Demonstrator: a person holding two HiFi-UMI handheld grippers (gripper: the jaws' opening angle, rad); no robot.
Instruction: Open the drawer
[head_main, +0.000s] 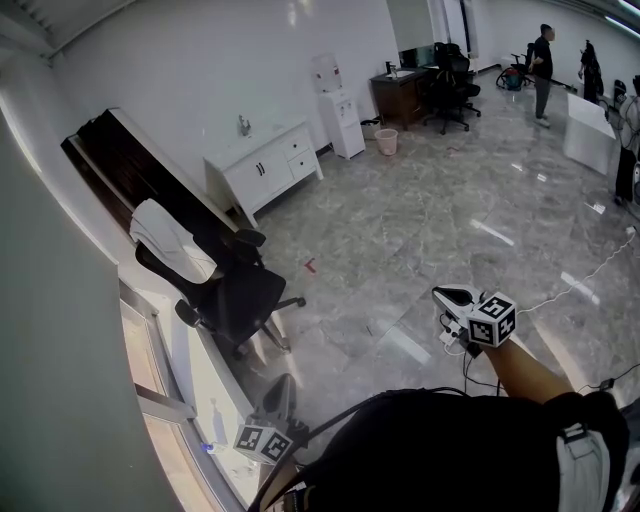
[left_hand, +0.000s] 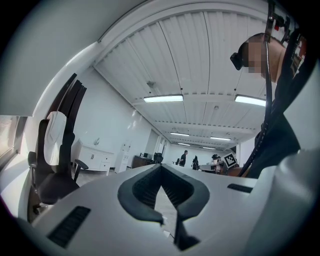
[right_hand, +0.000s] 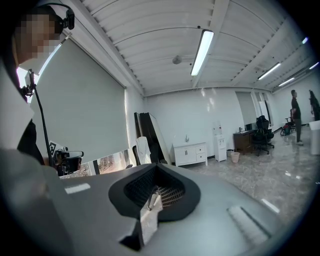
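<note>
The white cabinet with drawers (head_main: 265, 165) stands against the far wall, several steps from both grippers; it also shows small as the cabinet (left_hand: 95, 157) in the left gripper view and the cabinet (right_hand: 190, 152) in the right gripper view. Its drawers look closed. My left gripper (head_main: 282, 392) is low by the window ledge, its jaws shut on nothing, as the left gripper (left_hand: 160, 167) shows in its own view. My right gripper (head_main: 455, 296) is held out over the marble floor. The right gripper (right_hand: 156, 167) also has its jaws together, with nothing held.
A black office chair (head_main: 225, 290) with a white garment (head_main: 170, 240) on its back stands between me and the cabinet. Dark boards (head_main: 120, 165) lean on the wall. A water dispenser (head_main: 340, 110), a bin (head_main: 386, 140), a desk with chairs (head_main: 440, 85) and a standing person (head_main: 542, 75) are farther back.
</note>
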